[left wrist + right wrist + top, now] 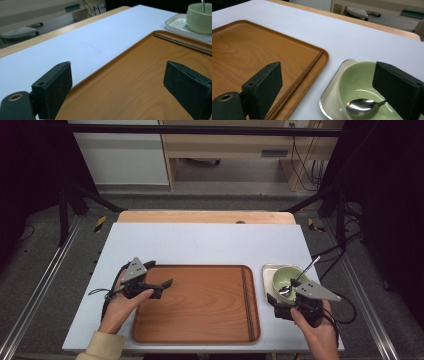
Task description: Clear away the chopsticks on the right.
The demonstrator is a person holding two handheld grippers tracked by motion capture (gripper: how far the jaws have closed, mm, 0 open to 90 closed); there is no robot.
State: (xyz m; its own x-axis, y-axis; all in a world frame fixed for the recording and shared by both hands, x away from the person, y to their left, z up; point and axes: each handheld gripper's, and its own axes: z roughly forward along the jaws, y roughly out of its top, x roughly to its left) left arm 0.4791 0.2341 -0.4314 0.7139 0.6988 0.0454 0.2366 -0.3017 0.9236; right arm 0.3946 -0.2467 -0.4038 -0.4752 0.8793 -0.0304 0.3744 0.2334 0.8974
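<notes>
Green bowl [359, 82] beneath right gripper's [332, 87] spread fingers | left gripper's [120, 87] fingers spread, empty

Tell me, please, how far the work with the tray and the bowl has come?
Done: chopsticks lie along the right side of the wooden tray. In hand: nothing; the left gripper is open over the tray's left edge, and the right gripper is open at the green bowl. Left: the bowl, with its spoon, sits on the small dish beside the tray.

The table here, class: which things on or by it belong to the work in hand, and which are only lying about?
In the work:
- green bowl
- spoon inside it
- small square dish under the bowl
- right tongs, open by the bowl
- wooden tray
- left tongs, open over the tray's corner

Lying about:
- chopsticks on the tray
</notes>
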